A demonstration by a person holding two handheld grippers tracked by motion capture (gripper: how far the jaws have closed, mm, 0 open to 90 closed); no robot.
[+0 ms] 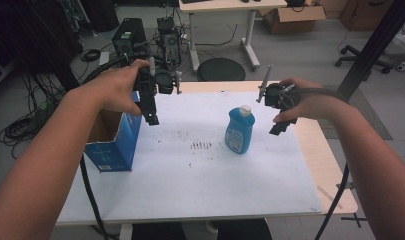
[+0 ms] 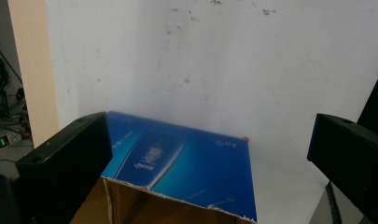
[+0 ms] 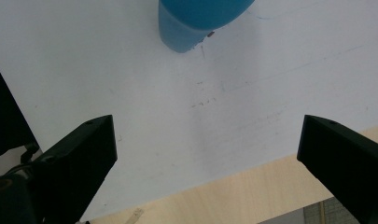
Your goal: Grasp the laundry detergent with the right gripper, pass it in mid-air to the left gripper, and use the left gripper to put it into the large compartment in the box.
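Observation:
A blue bottle (image 1: 239, 131) with a white cap stands upright near the middle of the white table sheet (image 1: 200, 175); its base (image 3: 196, 23) shows at the top of the right gripper view. An open blue cardboard box (image 1: 113, 137) stands at the table's left edge, and its blue side and brown inside (image 2: 186, 172) lie below my left gripper. My left gripper (image 1: 151, 117) hangs open in the air just right of the box. My right gripper (image 1: 280, 127) hovers open just right of the bottle, apart from it. Both hold nothing.
The wooden tabletop (image 1: 320, 155) shows along the right and far edges. Beyond the table stand a round black stool (image 1: 221, 69), computer towers (image 1: 129, 36) with cables, another desk (image 1: 225, 10) and a cardboard box (image 1: 290, 19). A black pole (image 1: 370, 50) rises at the right.

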